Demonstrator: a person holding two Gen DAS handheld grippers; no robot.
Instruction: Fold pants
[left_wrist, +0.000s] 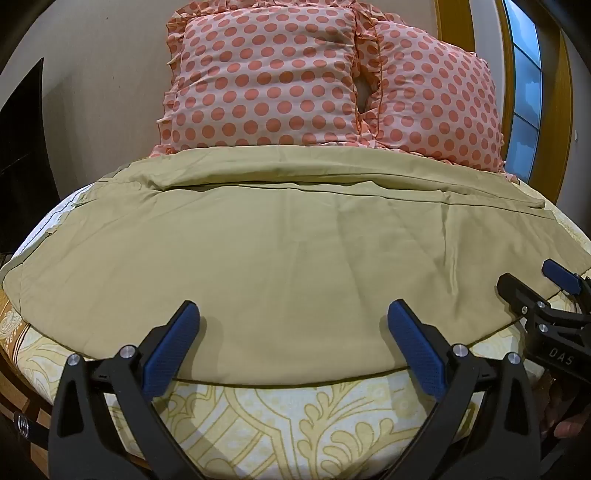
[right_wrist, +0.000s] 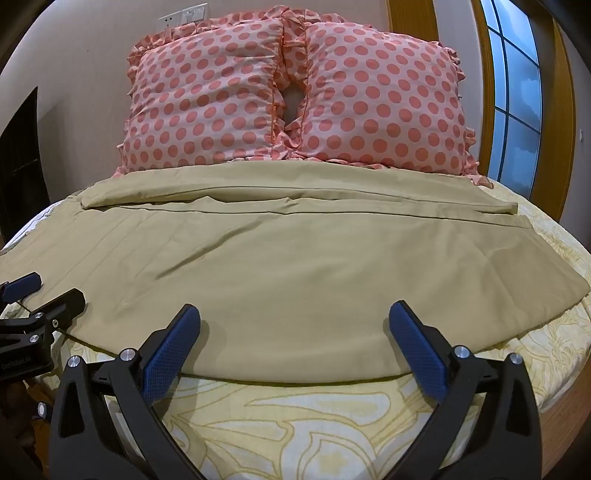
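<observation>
The khaki pants (left_wrist: 288, 251) lie spread flat across the bed, one leg folded over the other, and also show in the right wrist view (right_wrist: 280, 266). My left gripper (left_wrist: 293, 314) is open and empty, hovering just over the pants' near hem. My right gripper (right_wrist: 294, 314) is open and empty, over the near hem further right. The right gripper (left_wrist: 532, 286) also shows at the right edge of the left wrist view, and the left gripper (right_wrist: 46, 291) at the left edge of the right wrist view.
Two pink polka-dot pillows (left_wrist: 266, 77) (right_wrist: 384, 99) lean against the wall at the head of the bed. The yellow patterned bedsheet (left_wrist: 295, 424) (right_wrist: 295, 424) shows below the pants. A window with a wooden frame (right_wrist: 517, 92) stands at right.
</observation>
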